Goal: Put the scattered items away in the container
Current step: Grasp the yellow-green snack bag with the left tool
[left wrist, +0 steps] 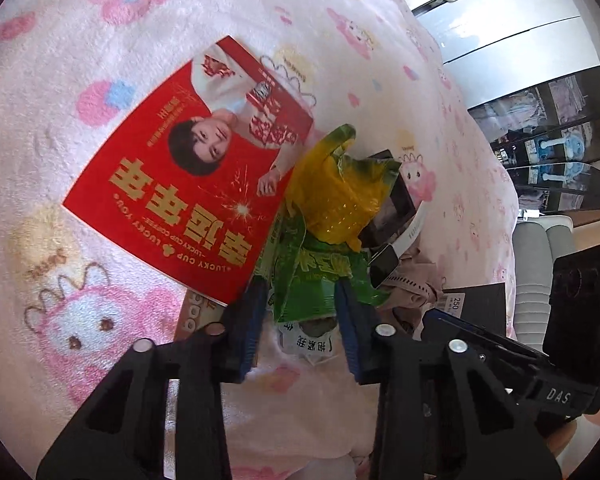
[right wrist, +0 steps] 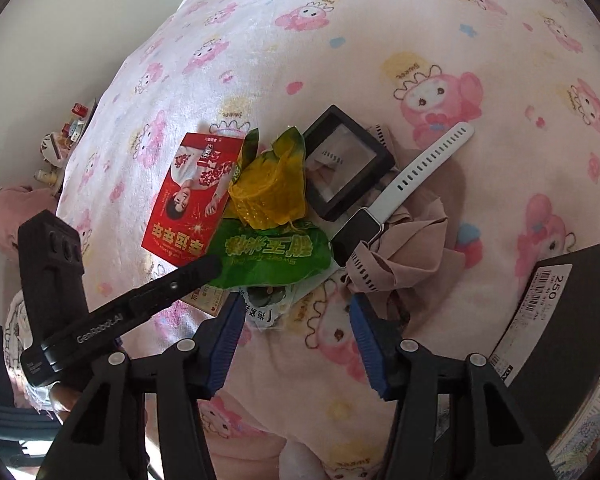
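The green snack packet (left wrist: 308, 280) lay on the pink cartoon-print blanket (left wrist: 100, 160) at the near edge of the pile, directly ahead of the left gripper (left wrist: 302, 292), whose blue pads (left wrist: 256, 308) flanked its lower end, narrowed about the film; whether they pressed it I could not tell; it looked light, thin, crinkly and slippery, best pinched at its sealed end rather than over the puffed middle. Beyond it sat a yellow-green wrapper (left wrist: 332, 192); to its left a stiff red paper bag (left wrist: 172, 184); to its right a white-strapped smartwatch (right wrist: 380, 216) on beige cloth (right wrist: 416, 248). The right gripper (right wrist: 296, 316) hovered unclenched above bare blanket, tilted steeply down, holding nothing; a black box (right wrist: 572, 304) lay right of it.
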